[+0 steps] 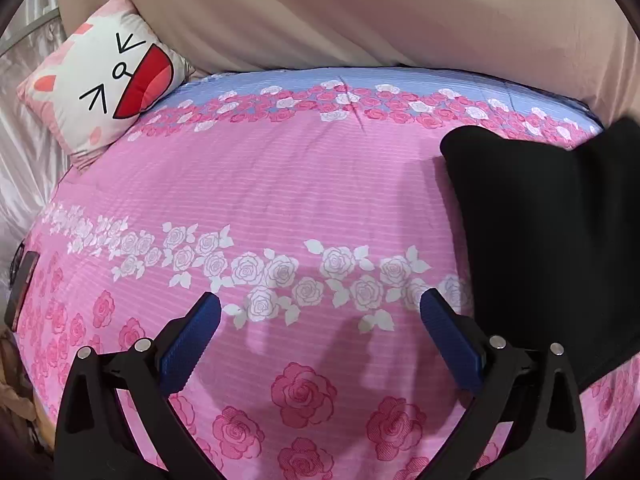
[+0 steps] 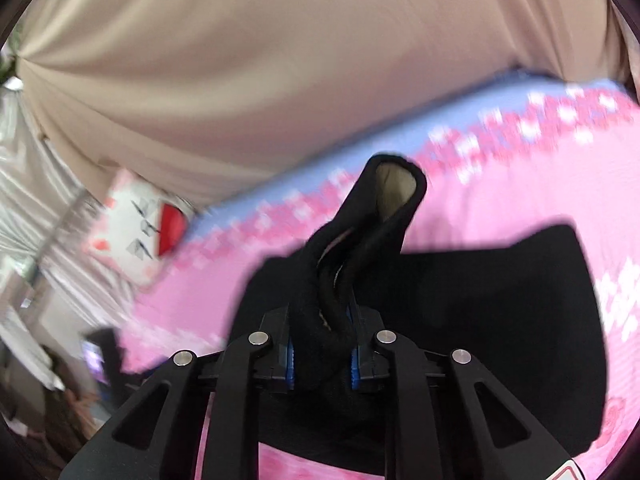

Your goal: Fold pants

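The black pants (image 1: 548, 240) lie on the right side of the pink rose-print bedspread (image 1: 280, 200). My left gripper (image 1: 320, 312) is open and empty, held above the bedspread just left of the pants' edge. In the right wrist view my right gripper (image 2: 322, 344) is shut on a bunched part of the black pants (image 2: 480, 320) and lifts it off the bed, so a loop of fabric with a pale lining stands up in front. The rest of the pants spreads flat beneath. The right wrist view is blurred.
A white and pink cat-face pillow (image 1: 104, 80) lies at the far left of the bed. A beige curtain (image 1: 360, 12) hangs behind the bed. A dark device (image 1: 24, 276) lies at the left edge of the bed.
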`<state>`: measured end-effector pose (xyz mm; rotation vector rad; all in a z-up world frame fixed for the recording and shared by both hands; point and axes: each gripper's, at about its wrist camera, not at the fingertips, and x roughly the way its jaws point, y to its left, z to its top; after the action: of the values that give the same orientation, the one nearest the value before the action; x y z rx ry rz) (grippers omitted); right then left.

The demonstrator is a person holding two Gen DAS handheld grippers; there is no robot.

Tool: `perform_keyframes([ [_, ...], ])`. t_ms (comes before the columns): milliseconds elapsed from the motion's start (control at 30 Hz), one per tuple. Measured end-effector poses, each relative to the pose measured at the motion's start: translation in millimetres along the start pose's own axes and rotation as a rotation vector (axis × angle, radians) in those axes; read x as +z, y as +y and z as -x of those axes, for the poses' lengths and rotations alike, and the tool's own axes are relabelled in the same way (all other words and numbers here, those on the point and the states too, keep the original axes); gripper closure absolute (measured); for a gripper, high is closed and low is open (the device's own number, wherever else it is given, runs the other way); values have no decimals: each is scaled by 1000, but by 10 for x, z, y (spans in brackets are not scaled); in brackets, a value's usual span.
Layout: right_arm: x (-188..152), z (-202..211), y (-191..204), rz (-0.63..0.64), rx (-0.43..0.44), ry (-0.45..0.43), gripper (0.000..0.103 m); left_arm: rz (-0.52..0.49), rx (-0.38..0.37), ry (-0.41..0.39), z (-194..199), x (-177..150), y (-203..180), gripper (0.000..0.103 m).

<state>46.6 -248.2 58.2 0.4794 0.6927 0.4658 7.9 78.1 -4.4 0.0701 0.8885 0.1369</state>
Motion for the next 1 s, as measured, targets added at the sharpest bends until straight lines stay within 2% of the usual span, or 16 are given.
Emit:
perform_keyframes([
  [67, 97, 298, 13, 7, 26, -72, 87, -13, 8, -10, 46, -3, -27, 5],
  [133, 125, 578, -52, 23, -4, -122, 87, -15, 9, -16, 70, -1, -29, 5],
  [167, 100, 700, -154, 24, -46, -139, 87, -10, 6, -15, 73, 3, -29, 5],
  [233, 0, 734, -505, -13, -135, -102, 86, 8, -11, -6, 57, 8, -37, 5],
  [333, -258, 376, -1167, -133, -222, 40, 85, 29, -70, 28, -15, 32, -122, 5],
  [367, -390, 272, -1343, -176, -213, 54, 84, 27, -82, 40, -23, 46, -165, 5],
  [433, -420, 335, -1375, -201, -159, 18, 79, 25, -98, 45, -2, 61, -214, 5],
  [500, -381, 389, -1358, -204, -143, 10, 76, 24, -140, 35, 87, 80, -255, 5],
  [667, -354, 361, -1339, -187, -135, 32, 73, 11, -367, -11, 507, 140, -413, 5],
  [733, -364, 414, -1359, -204, -136, 21, 71, -85, -440, 0, 616, 89, -596, 5],
  [767, -393, 479, -1390, -216, -131, 13, 67, -181, -450, 5, 678, -8, -731, 5],
  [800, -419, 550, -1399, -226, -128, 0, 58, -239, -430, 3, 707, -97, -800, 5],
  [867, -488, 722, -1383, -209, -155, -34, 48, -342, -322, -32, 729, -316, -885, 5],
  [933, -587, 896, -1327, -150, -231, -57, 47, -377, -198, -93, 665, -452, -894, 5],
  [1000, -678, 960, -1285, -101, -286, -47, 44, -352, -145, -97, 536, -463, -882, 5],
])
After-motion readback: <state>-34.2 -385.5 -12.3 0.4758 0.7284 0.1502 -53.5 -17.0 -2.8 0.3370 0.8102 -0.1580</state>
